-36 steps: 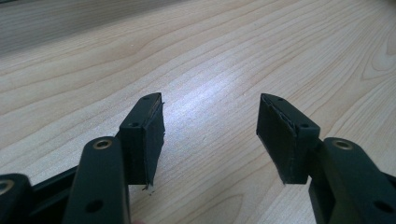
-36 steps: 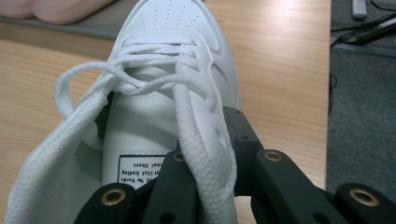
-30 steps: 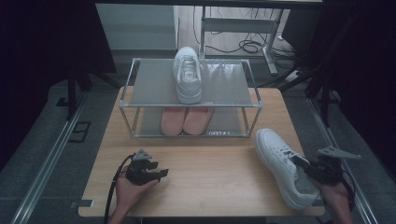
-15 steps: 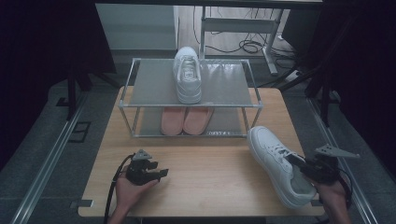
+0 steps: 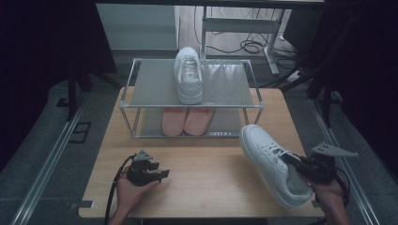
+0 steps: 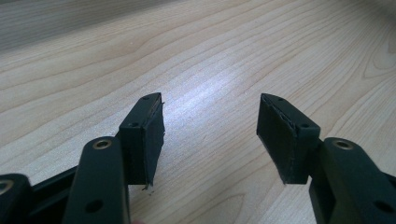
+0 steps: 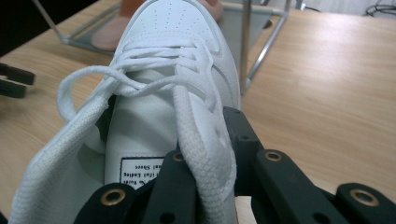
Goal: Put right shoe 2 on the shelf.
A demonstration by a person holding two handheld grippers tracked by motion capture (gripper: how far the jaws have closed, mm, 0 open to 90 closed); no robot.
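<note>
A white lace-up sneaker (image 5: 265, 157) is tilted over the right side of the wooden table (image 5: 206, 159), toe toward the rack. My right gripper (image 5: 298, 165) is shut on the side wall of its collar. In the right gripper view, one jaw is inside the sneaker (image 7: 168, 28) and the other outside, so the right gripper (image 7: 210, 140) pinches the padded edge. My left gripper (image 5: 157, 174) rests in a hand at the table's front left. Seen from its own camera, the left gripper (image 6: 210, 130) is open with only bare wood (image 6: 233, 46) between the pads.
A two-level metal rack (image 5: 155, 84) stands at the back of the table. A matching white sneaker (image 5: 188, 75) sits on its top shelf, and a pair of pink shoes (image 5: 187, 121) lies on the lower one. A rack leg (image 7: 246, 42) stands just beyond the held sneaker's toe.
The right gripper has carried the white sneaker up and to the left, toward the rack. The left gripper has stayed in place.
</note>
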